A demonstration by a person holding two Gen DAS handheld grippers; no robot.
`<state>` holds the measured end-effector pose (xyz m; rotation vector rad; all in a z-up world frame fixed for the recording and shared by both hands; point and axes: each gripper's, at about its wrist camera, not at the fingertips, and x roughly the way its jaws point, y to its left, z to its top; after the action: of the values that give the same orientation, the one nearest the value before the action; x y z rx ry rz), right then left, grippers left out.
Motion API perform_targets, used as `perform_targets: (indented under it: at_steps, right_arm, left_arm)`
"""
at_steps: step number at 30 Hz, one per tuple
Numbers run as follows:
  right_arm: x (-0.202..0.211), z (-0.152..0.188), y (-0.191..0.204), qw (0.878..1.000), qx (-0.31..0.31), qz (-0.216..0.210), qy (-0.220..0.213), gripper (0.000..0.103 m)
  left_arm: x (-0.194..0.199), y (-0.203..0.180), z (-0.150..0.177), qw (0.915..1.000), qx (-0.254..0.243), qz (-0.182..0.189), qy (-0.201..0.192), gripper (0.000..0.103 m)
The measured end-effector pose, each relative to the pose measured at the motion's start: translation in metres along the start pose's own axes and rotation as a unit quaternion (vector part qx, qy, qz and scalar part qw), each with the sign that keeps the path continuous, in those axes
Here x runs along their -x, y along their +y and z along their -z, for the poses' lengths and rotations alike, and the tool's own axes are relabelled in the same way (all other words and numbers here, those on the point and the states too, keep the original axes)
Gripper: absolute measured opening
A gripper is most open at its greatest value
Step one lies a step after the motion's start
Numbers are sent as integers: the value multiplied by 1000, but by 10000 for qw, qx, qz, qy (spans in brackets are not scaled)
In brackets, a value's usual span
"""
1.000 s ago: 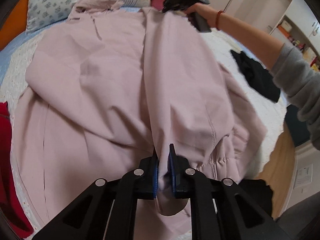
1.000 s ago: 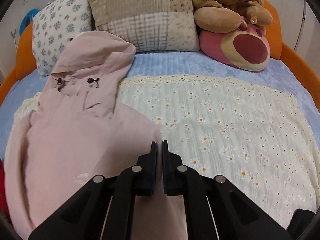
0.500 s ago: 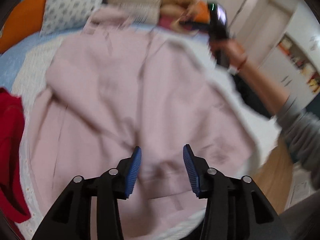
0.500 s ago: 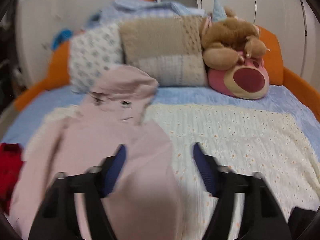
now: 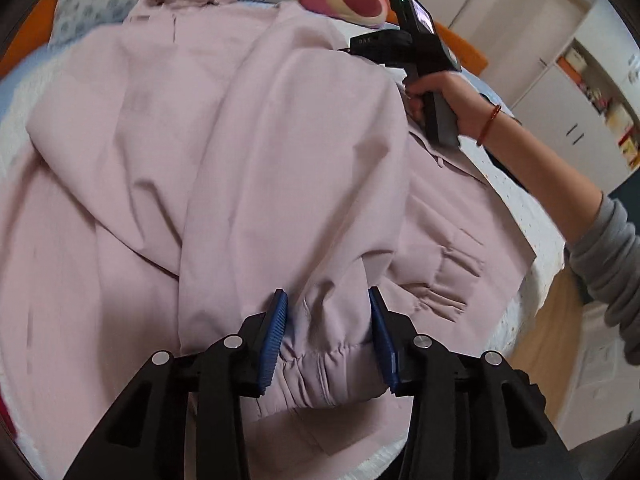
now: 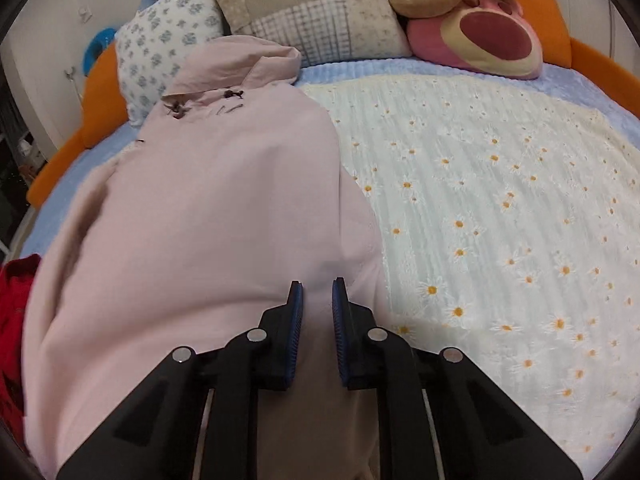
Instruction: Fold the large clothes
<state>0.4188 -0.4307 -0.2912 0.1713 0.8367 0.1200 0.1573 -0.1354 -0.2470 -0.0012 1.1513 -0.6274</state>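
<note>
Currently: both grippers stand over the pink jacket spread on the bed.

Left gripper: jaws parted, the gathered sleeve cuff lying between the blue pads, unclamped. Right gripper: jaws have just been closing, a narrow gap remaining, jacket fabric beneath, nothing gripped. The jacket's hood reaches the pillows; a plush toy sits beside them. A red garment lies at the left edge.

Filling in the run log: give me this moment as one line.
garment: pink hooded jacket on bed | left gripper: open, astride sleeve cuff | right gripper: jaws closing, narrow gap, over jacket
</note>
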Motion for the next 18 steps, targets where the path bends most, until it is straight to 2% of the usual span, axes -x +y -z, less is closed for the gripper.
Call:
perform_targets:
  at_steps: [3, 4, 5, 6, 7, 8, 9, 11, 12, 15, 16, 18]
  right_arm:
    - [4, -1, 26, 9961, 558, 690, 9, 19]
    - [8, -2, 32, 9936, 697, 891, 12, 20]
    - [18, -3, 43, 9894, 887, 1148, -16, 25]
    - [35, -1, 56, 9862, 1054, 1266, -170, 38]
    - [58, 3, 74, 9828, 1265, 1285, -405, 47]
    - [75, 7, 89, 9781, 1475, 1352, -579, 60]
    - [99, 17, 115, 9700, 1832, 1382, -798, 66]
    - [144, 39, 164, 9614, 2311, 967, -1133, 73]
    - [164, 56, 190, 9585, 2533, 575, -1176, 76]
    - [203, 109, 262, 9416, 3170, -554, -990, 77]
    - [210, 127, 283, 9337, 3343, -916, -895, 78]
    - [217, 171, 336, 9101, 3796, -1563, -566, 79]
  left_arm:
    - [5, -5, 0, 9999, -106, -66, -72, 49]
    - [13, -8, 3, 9997, -168, -129, -133, 54]
    - [20, -12, 6, 9995, -203, -147, -196, 65]
    - [38, -12, 13, 9989, -227, -167, -373, 72]
    - [51, -9, 19, 9981, -209, -169, -547, 83]
    - [71, -2, 29, 9969, -126, -222, -749, 94]
    - [89, 9, 38, 9955, -1, -368, -876, 96]
    - [118, 37, 55, 9912, 316, -765, -1036, 96]
    - [134, 57, 67, 9874, 557, -969, -1123, 96]
    - [166, 115, 91, 9748, 1318, -1271, -1272, 96]
    - [180, 139, 104, 9671, 1664, -1351, -1370, 96]
    - [197, 161, 119, 9572, 1950, -1556, -1467, 96]
